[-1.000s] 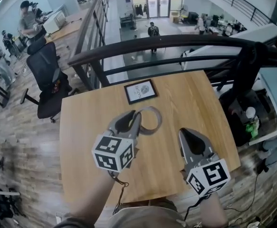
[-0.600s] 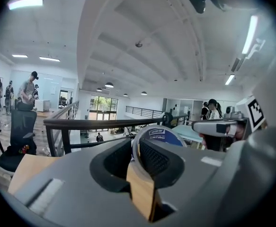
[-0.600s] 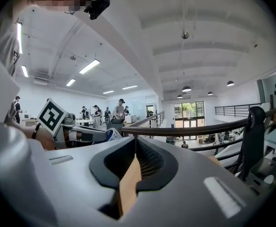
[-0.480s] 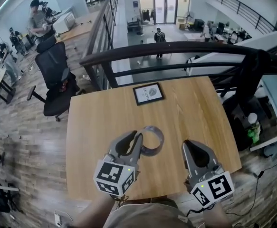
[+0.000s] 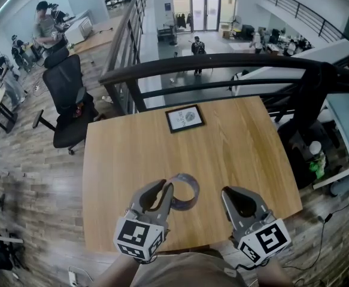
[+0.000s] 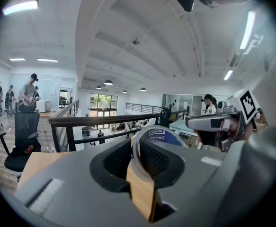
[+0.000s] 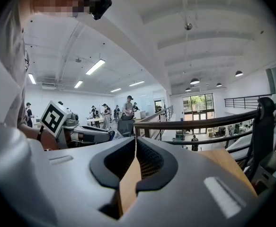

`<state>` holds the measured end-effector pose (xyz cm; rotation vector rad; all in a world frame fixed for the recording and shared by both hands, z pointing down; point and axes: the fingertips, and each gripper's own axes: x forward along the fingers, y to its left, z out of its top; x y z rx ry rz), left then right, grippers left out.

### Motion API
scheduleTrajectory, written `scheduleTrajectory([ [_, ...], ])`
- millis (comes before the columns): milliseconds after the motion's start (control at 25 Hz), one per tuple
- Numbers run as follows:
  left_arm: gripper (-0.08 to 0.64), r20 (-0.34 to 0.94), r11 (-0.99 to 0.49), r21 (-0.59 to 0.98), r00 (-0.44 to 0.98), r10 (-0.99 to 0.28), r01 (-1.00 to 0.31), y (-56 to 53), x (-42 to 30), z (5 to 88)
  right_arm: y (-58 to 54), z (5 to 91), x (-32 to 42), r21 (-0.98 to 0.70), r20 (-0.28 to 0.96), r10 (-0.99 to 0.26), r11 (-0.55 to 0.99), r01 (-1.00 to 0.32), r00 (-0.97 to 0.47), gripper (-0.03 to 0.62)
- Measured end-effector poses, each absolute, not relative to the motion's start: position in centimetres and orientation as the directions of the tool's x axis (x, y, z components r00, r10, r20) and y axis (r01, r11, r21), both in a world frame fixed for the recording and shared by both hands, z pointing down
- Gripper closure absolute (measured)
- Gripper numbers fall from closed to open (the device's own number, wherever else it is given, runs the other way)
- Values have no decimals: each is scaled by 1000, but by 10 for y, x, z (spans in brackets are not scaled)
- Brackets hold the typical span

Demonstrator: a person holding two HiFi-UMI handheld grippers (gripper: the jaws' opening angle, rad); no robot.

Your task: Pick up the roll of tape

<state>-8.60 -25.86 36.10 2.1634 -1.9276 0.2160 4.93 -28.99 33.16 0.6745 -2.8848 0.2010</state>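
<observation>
The left gripper (image 5: 164, 191) sits at the lower middle of the head view, left of centre, and its jaws are clamped on the wall of the tape (image 5: 192, 187). The roll juts out to the right of the jaw tips, over the near part of the wooden counter (image 5: 132, 160). In the left gripper view the tape (image 6: 159, 136) stands on edge just past the jaw tips of the left gripper (image 6: 137, 150), one jaw inside the ring and one outside, with its blue inner label facing the camera. The right gripper (image 5: 228, 191) is at the lower right of the head view, beside the left one and apart from the roll. In its own view the right gripper (image 7: 135, 148) has its jaws together with nothing between them. A small framed card (image 5: 184, 118) lies at the far middle of the counter, just before a dark railing (image 5: 222, 61). A black chair (image 5: 69, 94) stands on the floor at the upper left.
</observation>
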Motion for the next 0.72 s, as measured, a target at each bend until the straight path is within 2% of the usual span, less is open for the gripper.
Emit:
scheduleTrajectory([
  [720, 502, 263, -77, 85, 97, -960, -993, -253, -92, 359, -286, 331, 42, -94, 206, -412, 895, -437, -888, 574],
])
